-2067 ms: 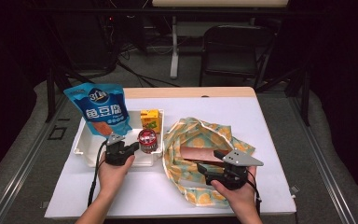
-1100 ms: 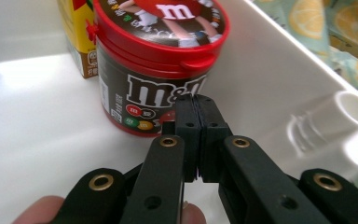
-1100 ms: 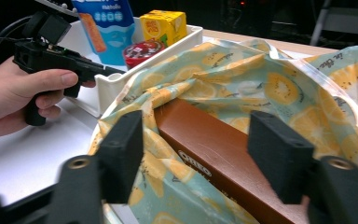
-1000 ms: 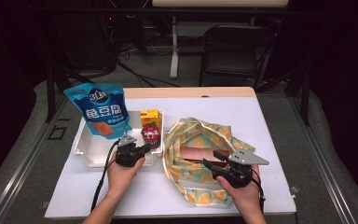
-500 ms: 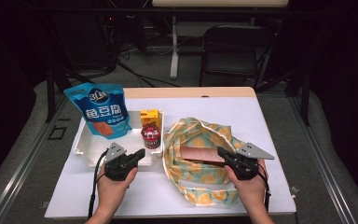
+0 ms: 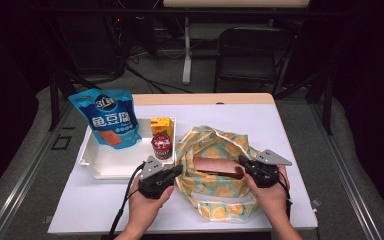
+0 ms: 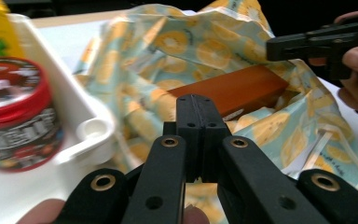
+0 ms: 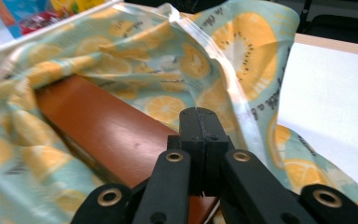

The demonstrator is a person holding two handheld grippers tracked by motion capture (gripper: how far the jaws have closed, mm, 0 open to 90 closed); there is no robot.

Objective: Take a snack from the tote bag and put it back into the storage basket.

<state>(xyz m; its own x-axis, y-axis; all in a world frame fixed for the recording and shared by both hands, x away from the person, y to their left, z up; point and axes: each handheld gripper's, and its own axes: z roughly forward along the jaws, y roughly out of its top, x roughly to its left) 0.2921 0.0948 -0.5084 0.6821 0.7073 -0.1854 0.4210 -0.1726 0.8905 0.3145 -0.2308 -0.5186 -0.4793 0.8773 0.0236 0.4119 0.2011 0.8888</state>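
Left tongs (image 6: 176, 171): held in the person's left hand (image 6: 145, 202), jaws pressed together with nothing between them, tips at the left edge of the lemon-print bag (image 6: 215, 195). Right tongs (image 6: 243, 161): held in the right hand (image 6: 270, 192), jaws likewise pressed together and empty, tips over the right end of the brown box (image 6: 218, 167).

Brown box: long, flat-topped, lying inside the open mouth of the bag, between the two tongs.

Lemon-print bag: pale teal with yellow fruit slices, crumpled and open, resting on the white surface (image 6: 230, 117) just right of the tray.

White tray (image 6: 111, 167): shallow, left of the bag. Contents: a red-lidded jar (image 6: 162, 146) at its right end, a yellow carton (image 6: 161, 125) just behind the jar, a blue snack pouch (image 6: 108, 118) leaning upright at the left.

Beyond the surface: a black folding chair (image 6: 250, 52) on a dim floor.
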